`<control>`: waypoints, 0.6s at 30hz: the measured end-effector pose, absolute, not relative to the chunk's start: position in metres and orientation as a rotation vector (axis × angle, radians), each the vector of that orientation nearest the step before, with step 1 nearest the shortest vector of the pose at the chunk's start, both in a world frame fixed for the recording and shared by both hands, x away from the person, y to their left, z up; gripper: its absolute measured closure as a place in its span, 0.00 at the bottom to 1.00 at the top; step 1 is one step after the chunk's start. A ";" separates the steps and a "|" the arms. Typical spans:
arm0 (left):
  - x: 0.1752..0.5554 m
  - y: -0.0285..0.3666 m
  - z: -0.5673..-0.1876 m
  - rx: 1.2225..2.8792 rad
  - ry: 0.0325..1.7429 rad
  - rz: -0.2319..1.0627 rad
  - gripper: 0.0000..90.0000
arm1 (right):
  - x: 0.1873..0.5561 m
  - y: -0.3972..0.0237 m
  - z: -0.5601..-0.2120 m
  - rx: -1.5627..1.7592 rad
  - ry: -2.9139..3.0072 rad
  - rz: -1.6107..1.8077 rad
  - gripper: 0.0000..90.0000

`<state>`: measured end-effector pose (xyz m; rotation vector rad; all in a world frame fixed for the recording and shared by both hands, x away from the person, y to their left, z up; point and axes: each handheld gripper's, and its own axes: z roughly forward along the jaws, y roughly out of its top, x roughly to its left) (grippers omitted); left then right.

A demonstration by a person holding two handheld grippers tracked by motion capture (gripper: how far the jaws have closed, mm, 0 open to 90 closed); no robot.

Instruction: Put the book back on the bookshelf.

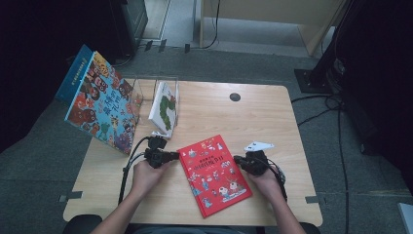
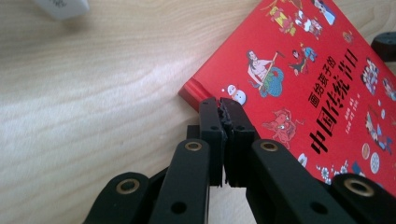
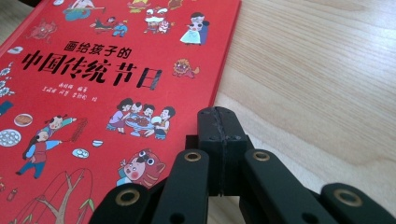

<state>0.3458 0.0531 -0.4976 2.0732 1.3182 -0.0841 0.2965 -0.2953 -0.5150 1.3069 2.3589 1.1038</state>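
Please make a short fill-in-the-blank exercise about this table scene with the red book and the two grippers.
1. The red illustrated hardcover book lies flat on the light ____ table.
2. The left gripper has its jaws ____.
3. The right gripper is at the book's ____ edge in the high view.
4. The white book with a green caterpillar stands in a clear ____ holder.

Missing words: wooden; shut; right; plastic

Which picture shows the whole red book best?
The high view: the red book lies flat on the table with all four edges visible, between the shut left gripper and right gripper. The left gripper view gives one corner; the right gripper view gives the title and drawings close up.
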 end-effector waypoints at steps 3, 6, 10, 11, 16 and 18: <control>0.350 0.048 -0.498 2.078 1.307 -0.068 0.99 | 0.294 -0.296 -0.515 1.313 2.345 1.098 1.00; 0.354 0.046 -0.498 2.073 1.300 -0.078 1.00 | 0.291 -0.298 -0.516 1.316 2.339 1.099 1.00; 0.358 0.044 -0.498 2.081 1.288 -0.070 1.00 | 0.287 -0.298 -0.516 1.322 2.325 1.095 1.00; 0.358 0.043 -0.499 2.075 1.291 -0.067 1.00 | 0.286 -0.298 -0.516 1.324 2.325 1.092 1.00; 0.360 0.041 -0.499 2.067 1.288 -0.057 1.00 | 0.282 -0.298 -0.516 1.322 2.319 1.083 1.00; 0.361 0.040 -0.499 2.072 1.282 -0.053 1.00 | 0.281 -0.298 -0.516 1.326 2.316 1.085 1.00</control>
